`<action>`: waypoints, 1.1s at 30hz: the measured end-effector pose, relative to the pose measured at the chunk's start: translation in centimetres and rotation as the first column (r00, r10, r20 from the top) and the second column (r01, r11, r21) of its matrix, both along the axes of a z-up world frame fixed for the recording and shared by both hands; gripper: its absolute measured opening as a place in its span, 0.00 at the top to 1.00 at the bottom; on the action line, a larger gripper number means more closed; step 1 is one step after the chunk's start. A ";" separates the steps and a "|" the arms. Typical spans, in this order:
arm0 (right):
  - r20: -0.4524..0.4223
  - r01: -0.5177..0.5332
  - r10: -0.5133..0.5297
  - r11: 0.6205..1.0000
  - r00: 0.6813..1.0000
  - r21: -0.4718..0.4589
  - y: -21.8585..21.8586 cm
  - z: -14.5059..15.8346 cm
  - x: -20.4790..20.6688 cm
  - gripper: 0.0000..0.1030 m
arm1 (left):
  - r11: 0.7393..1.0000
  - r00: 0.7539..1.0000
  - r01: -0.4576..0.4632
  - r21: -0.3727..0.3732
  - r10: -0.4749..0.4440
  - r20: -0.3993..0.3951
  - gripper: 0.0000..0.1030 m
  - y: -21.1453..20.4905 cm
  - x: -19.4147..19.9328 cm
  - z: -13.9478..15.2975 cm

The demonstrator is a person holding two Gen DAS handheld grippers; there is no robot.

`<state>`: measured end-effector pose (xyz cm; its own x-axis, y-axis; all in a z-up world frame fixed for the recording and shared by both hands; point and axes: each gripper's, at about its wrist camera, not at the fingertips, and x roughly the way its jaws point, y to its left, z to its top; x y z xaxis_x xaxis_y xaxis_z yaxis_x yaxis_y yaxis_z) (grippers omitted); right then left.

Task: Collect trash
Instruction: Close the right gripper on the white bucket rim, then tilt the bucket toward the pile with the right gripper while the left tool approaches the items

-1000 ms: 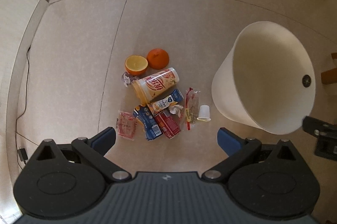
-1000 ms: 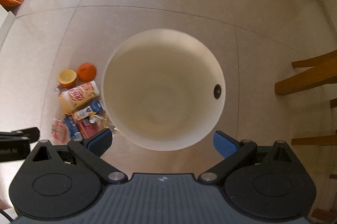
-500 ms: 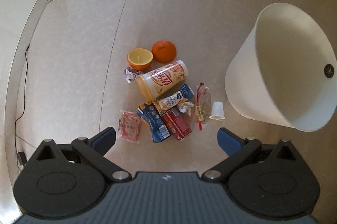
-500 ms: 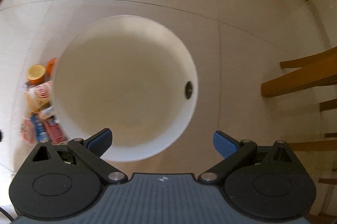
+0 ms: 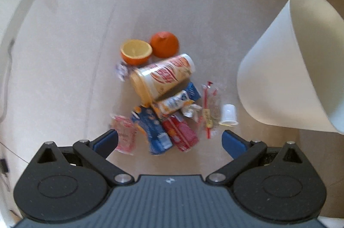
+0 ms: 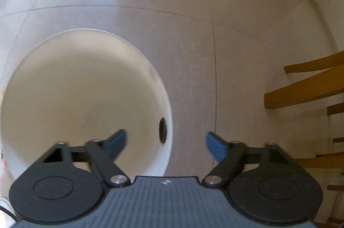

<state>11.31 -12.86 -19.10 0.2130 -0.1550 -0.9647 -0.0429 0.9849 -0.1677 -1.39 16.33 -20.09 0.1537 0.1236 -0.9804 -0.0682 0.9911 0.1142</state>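
Nothing is collected yet: my white bin [image 6: 81, 99] stands empty on the floor, and the trash pile [image 5: 163, 103] lies together just beside it. My left gripper [image 5: 169, 140] hangs wide apart above the pile, holding nothing. My right gripper [image 6: 165, 143], whose jaws have just been closing, is apart over the bin's rim, with nothing clamped.

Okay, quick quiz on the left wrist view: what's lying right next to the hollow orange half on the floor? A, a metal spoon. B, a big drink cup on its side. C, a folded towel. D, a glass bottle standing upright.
B: the big printed drink cup lies on its side on the floor, just below the hollow orange half in that view.
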 end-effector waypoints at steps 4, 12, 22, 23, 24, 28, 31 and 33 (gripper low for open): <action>-0.028 0.000 0.000 1.000 1.000 0.005 -0.9 -1.8 1.2 0.40 | 0.999 0.999 0.042 -0.023 -0.042 -0.009 0.01 0.0 1.2 -0.9; -0.112 0.006 0.005 0.995 0.994 0.095 -1.8 -4.0 1.6 0.78 | 0.992 0.990 0.125 0.015 -0.126 0.057 0.01 0.6 3.1 -1.0; -0.118 -0.014 0.026 0.995 0.993 0.100 -1.8 -4.2 2.1 0.84 | 0.975 0.966 0.221 0.016 -0.221 0.135 0.01 0.7 5.5 -0.4; -0.115 -0.008 0.020 0.995 0.993 0.104 -1.9 -4.2 2.1 0.85 | 0.971 0.961 0.240 0.024 -0.241 0.135 0.01 0.4 5.6 -0.5; -0.114 -0.004 0.016 0.995 0.993 0.099 -1.8 -4.3 1.9 0.86 | 0.966 0.956 0.257 0.034 -0.260 0.137 0.01 0.1 5.8 -0.5; -0.129 0.010 0.001 0.996 0.992 0.084 -1.5 -3.7 0.9 0.86 | 0.934 0.925 0.355 0.042 -0.357 0.130 0.01 -0.9 5.6 -0.9; -0.132 0.026 -0.015 0.996 0.991 0.084 -1.3 -3.3 1.3 0.86 | 0.922 0.916 0.384 0.044 -0.387 0.110 0.01 -1.1 4.9 -1.5; -0.115 0.040 -0.029 0.995 0.993 0.094 -1.4 -3.1 1.5 0.86 | 0.926 0.920 0.375 0.044 -0.377 0.109 0.01 -0.8 4.4 -1.7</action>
